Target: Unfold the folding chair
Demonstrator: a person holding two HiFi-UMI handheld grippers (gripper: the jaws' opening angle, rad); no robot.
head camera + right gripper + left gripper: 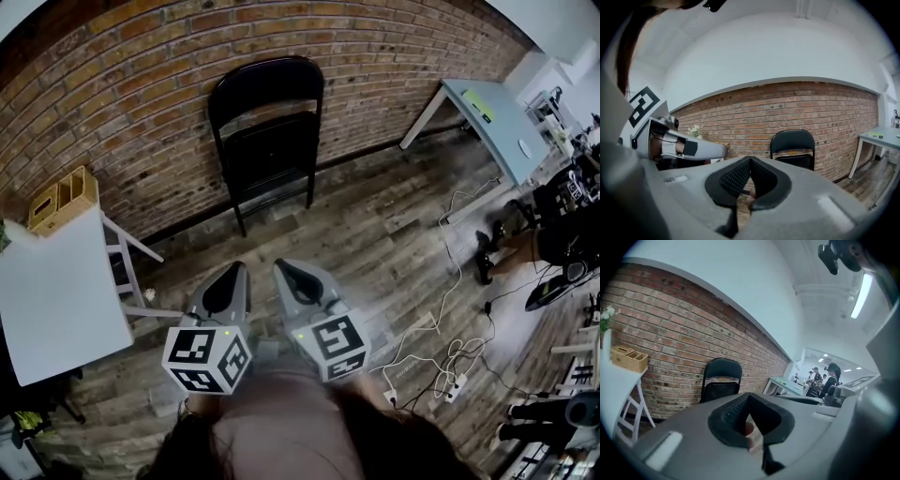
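Observation:
A black folding chair (267, 131) leans folded against the brick wall, straight ahead of me; it also shows as the chair (720, 380) in the left gripper view and the chair (793, 147) in the right gripper view. My left gripper (231, 272) and right gripper (284, 269) hang side by side over the wooden floor, well short of the chair. Both have their jaws shut with nothing between them. In the left gripper view the left gripper (749, 397) points toward the chair; the right gripper (750, 161) does the same.
A white table (52, 300) with a wicker organiser (64, 199) stands at the left by the wall. A pale green table (497, 117) stands at the right. Cables and a power strip (450, 361) lie on the floor to the right. People stand in the far room (827, 376).

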